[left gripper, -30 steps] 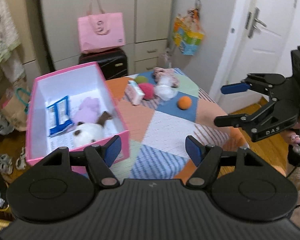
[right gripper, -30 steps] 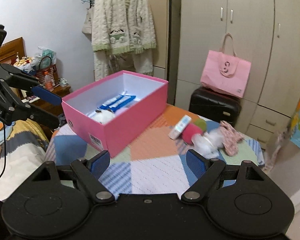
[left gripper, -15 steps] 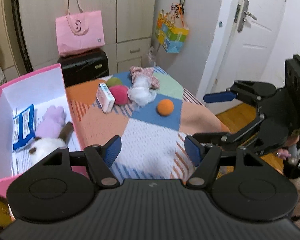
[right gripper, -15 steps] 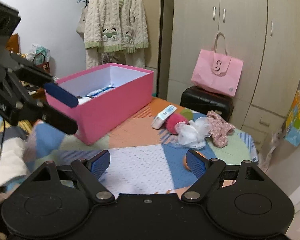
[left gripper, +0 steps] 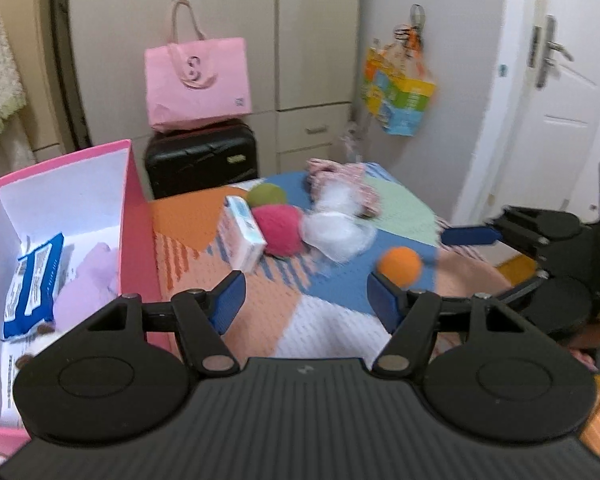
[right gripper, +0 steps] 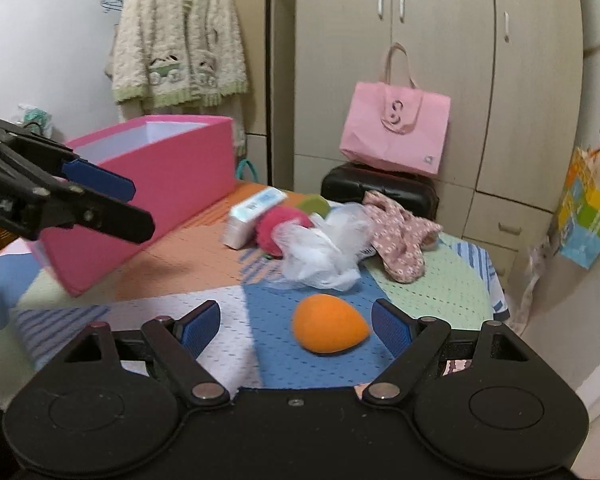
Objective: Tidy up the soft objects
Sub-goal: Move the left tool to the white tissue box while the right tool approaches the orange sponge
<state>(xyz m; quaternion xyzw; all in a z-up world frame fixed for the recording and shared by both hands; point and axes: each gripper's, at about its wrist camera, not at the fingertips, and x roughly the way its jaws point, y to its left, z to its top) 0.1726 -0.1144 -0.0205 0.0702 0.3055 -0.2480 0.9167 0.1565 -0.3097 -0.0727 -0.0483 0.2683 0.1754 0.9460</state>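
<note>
An orange egg-shaped sponge (right gripper: 329, 329) lies on the patchwork table between the open blue pads of my right gripper (right gripper: 296, 330); it also shows in the left wrist view (left gripper: 400, 266). Behind it lie a white mesh puff (right gripper: 320, 252), a red pom-pom (right gripper: 280, 226), a green ball (right gripper: 314, 203), a tissue pack (right gripper: 254, 212) and pink floral socks (right gripper: 398, 236). The pink box (left gripper: 134, 216) at left holds a lilac plush (left gripper: 86, 284) and a blue packet (left gripper: 32, 280). My left gripper (left gripper: 306, 300) is open and empty above the table beside the box.
A black suitcase (left gripper: 202, 162) with a pink tote bag (left gripper: 196, 80) stands behind the table by the wardrobe. A colourful bag (left gripper: 400, 92) hangs on the wall near the white door (left gripper: 560, 100). A knitted cardigan (right gripper: 180, 36) hangs at left.
My right gripper has dropped low and forward, so the orange sponge now sits between its pads. My left gripper has swung right, away from the box, toward the pile of objects.
</note>
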